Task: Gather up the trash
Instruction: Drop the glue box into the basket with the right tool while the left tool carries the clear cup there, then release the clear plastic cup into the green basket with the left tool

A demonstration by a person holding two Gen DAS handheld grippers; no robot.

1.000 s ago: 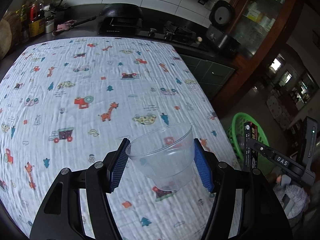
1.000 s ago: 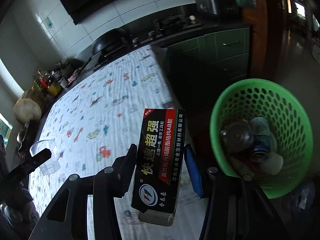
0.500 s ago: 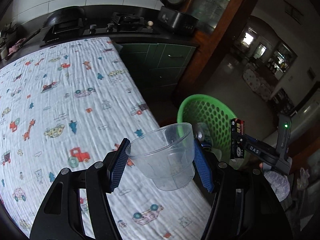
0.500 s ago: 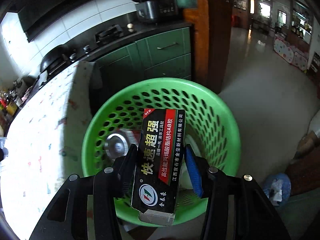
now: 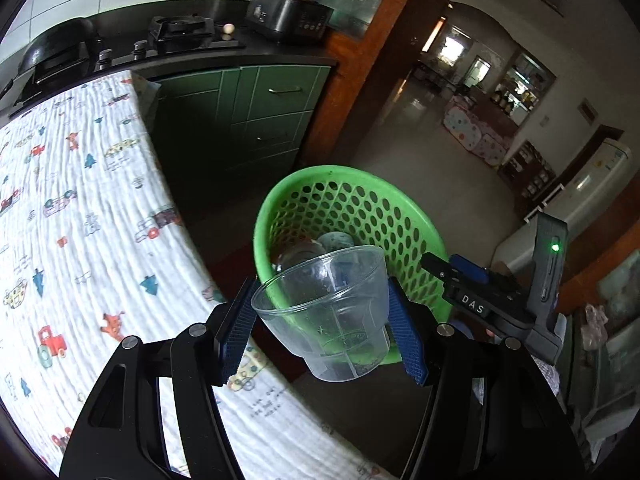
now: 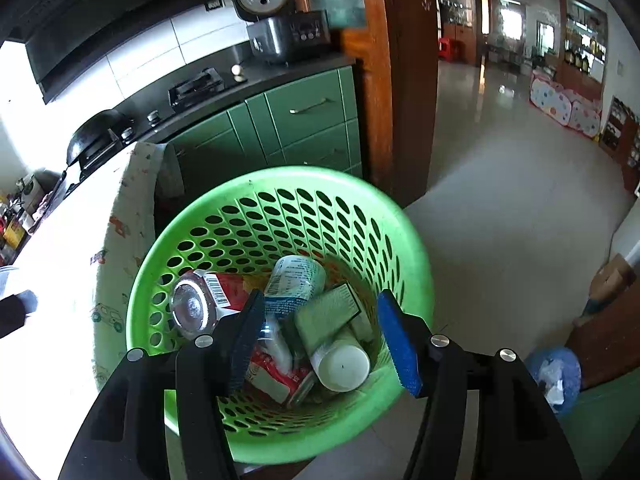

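Observation:
My left gripper is shut on a clear plastic cup and holds it upright by the table's edge, just short of the green perforated basket. My right gripper is open and empty, right above the same basket. The black glue box lies inside the basket among a can, a white tube and a clear cup. The right gripper also shows in the left wrist view.
The table with the patterned white cloth is to the left of the basket. Green cabinets and a dark counter with a stove and rice cooker stand behind. A wooden post rises behind the basket. A blue bag lies on the floor at right.
My right gripper has opened and the glue box has dropped into the basket. My left gripper has carried the cup rightward to the table's edge, closer to the basket.

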